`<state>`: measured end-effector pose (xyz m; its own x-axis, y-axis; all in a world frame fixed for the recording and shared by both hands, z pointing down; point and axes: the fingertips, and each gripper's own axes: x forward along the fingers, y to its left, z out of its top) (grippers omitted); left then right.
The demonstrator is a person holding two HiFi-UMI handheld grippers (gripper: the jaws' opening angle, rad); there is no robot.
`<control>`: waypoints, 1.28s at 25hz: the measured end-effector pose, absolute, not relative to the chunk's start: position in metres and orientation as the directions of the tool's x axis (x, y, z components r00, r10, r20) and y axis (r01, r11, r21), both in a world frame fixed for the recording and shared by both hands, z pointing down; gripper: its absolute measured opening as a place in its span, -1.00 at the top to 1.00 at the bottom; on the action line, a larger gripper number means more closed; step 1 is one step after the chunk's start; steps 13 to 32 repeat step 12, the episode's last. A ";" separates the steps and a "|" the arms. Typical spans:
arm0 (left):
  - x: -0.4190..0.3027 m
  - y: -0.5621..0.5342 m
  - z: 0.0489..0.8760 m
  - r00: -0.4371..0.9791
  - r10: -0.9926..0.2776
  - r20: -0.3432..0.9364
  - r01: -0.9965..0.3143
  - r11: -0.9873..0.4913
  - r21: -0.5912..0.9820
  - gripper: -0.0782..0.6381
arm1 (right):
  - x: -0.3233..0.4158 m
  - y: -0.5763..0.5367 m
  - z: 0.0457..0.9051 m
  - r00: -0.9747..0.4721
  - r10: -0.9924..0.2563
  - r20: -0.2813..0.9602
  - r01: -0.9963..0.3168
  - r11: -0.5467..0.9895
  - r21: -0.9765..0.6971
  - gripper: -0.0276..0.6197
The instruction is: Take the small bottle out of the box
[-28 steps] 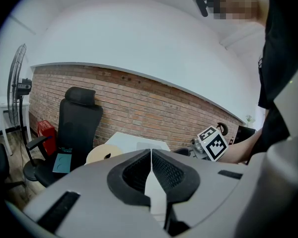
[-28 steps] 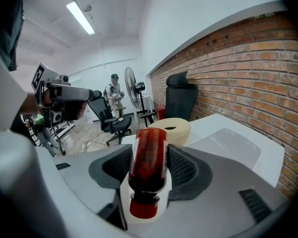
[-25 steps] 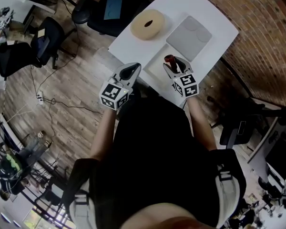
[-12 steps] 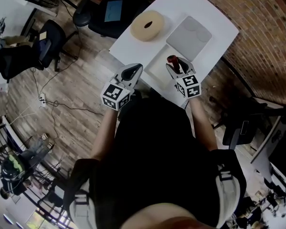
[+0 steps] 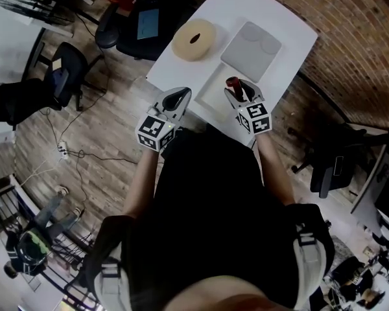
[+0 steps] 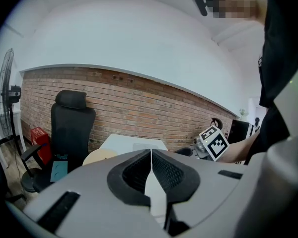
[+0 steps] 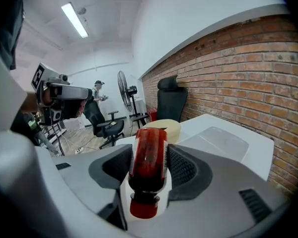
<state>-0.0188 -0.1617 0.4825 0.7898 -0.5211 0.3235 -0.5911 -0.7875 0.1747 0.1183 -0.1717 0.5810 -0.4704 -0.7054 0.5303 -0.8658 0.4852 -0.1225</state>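
Note:
A small bottle (image 7: 148, 158) of dark red liquid, with a red cap and a white label, is clamped between the jaws of my right gripper (image 5: 235, 89). Its cap end points back toward the gripper's camera. In the head view the bottle (image 5: 231, 83) is held just above the near part of the white table (image 5: 279, 18). A flat grey box (image 5: 250, 43) with two round dents lies further back on the table. My left gripper (image 5: 179, 95) is shut with nothing in it, hovering at the table's near left edge, apart from the bottle.
A beige ring-shaped roll (image 5: 193, 39) lies on the table's left side. A black office chair (image 6: 72, 125) stands beyond the table by the brick wall. Wooden floor with cables and more chairs (image 5: 68, 70) lies to the left. Another chair (image 5: 334, 164) stands at the right.
The head view has shifted a little. Both grippers stay at about the same places, and the right one keeps hold of the bottle.

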 end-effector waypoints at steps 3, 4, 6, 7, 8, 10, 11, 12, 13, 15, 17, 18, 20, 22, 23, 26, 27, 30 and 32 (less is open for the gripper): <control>-0.007 -0.160 0.480 0.803 -0.505 0.317 -0.572 -0.803 0.169 0.71 | 0.127 -0.167 0.582 -0.459 -0.712 0.531 -0.874 0.468 -0.128 0.24; -0.003 -0.158 0.480 0.804 -0.502 0.318 -0.569 -0.805 0.169 0.71 | 0.130 -0.165 0.583 -0.458 -0.712 0.532 -0.875 0.466 -0.130 0.24; 0.003 -0.156 0.480 0.803 -0.502 0.320 -0.571 -0.803 0.172 0.71 | 0.135 -0.162 0.584 -0.459 -0.709 0.535 -0.875 0.466 -0.133 0.24; 0.004 -0.155 0.480 0.802 -0.504 0.320 -0.573 -0.801 0.174 0.71 | 0.137 -0.162 0.586 -0.460 -0.707 0.537 -0.874 0.467 -0.133 0.24; 0.005 -0.155 0.480 0.801 -0.507 0.320 -0.575 -0.799 0.175 0.71 | 0.138 -0.161 0.587 -0.460 -0.706 0.539 -0.873 0.469 -0.133 0.24; 0.005 -0.154 0.481 0.799 -0.510 0.318 -0.579 -0.796 0.178 0.71 | 0.141 -0.162 0.590 -0.459 -0.704 0.542 -0.873 0.471 -0.129 0.24; 0.005 -0.153 0.481 0.799 -0.511 0.317 -0.580 -0.794 0.180 0.71 | 0.141 -0.163 0.591 -0.459 -0.703 0.544 -0.873 0.472 -0.126 0.24; 0.005 -0.152 0.482 0.798 -0.513 0.317 -0.582 -0.793 0.182 0.71 | 0.142 -0.164 0.592 -0.458 -0.702 0.546 -0.872 0.473 -0.124 0.24; 0.005 -0.152 0.482 0.798 -0.513 0.317 -0.582 -0.793 0.182 0.71 | 0.142 -0.164 0.592 -0.458 -0.702 0.546 -0.872 0.473 -0.124 0.24; 0.005 -0.152 0.482 0.798 -0.513 0.317 -0.582 -0.793 0.182 0.71 | 0.142 -0.164 0.592 -0.458 -0.702 0.546 -0.872 0.473 -0.124 0.24; 0.005 -0.152 0.482 0.798 -0.513 0.317 -0.582 -0.793 0.182 0.71 | 0.142 -0.164 0.592 -0.458 -0.702 0.546 -0.872 0.473 -0.124 0.24; 0.005 -0.152 0.482 0.798 -0.513 0.317 -0.582 -0.793 0.182 0.71 | 0.142 -0.164 0.592 -0.458 -0.702 0.546 -0.872 0.473 -0.124 0.24; 0.005 -0.152 0.482 0.798 -0.513 0.317 -0.582 -0.793 0.182 0.71 | 0.142 -0.164 0.592 -0.458 -0.702 0.546 -0.872 0.473 -0.124 0.24; 0.005 -0.152 0.482 0.798 -0.513 0.317 -0.582 -0.793 0.182 0.71 | 0.142 -0.164 0.592 -0.458 -0.702 0.546 -0.872 0.473 -0.124 0.24; 0.005 -0.152 0.482 0.798 -0.513 0.317 -0.582 -0.793 0.182 0.71 | 0.142 -0.164 0.592 -0.458 -0.702 0.546 -0.872 0.473 -0.124 0.24; 0.005 -0.152 0.482 0.798 -0.513 0.317 -0.582 -0.793 0.182 0.71 | 0.142 -0.164 0.592 -0.458 -0.702 0.546 -0.872 0.473 -0.124 0.24; 0.005 -0.152 0.482 0.798 -0.513 0.317 -0.582 -0.793 0.182 0.71 | 0.142 -0.164 0.592 -0.458 -0.702 0.546 -0.872 0.473 -0.124 0.24; 0.005 -0.152 0.482 0.798 -0.513 0.317 -0.582 -0.793 0.182 0.71 | 0.142 -0.164 0.592 -0.458 -0.702 0.546 -0.872 0.473 -0.124 0.24; 0.005 -0.152 0.482 0.798 -0.513 0.317 -0.582 -0.793 0.182 0.71 | 0.142 -0.164 0.592 -0.458 -0.702 0.546 -0.872 0.473 -0.124 0.24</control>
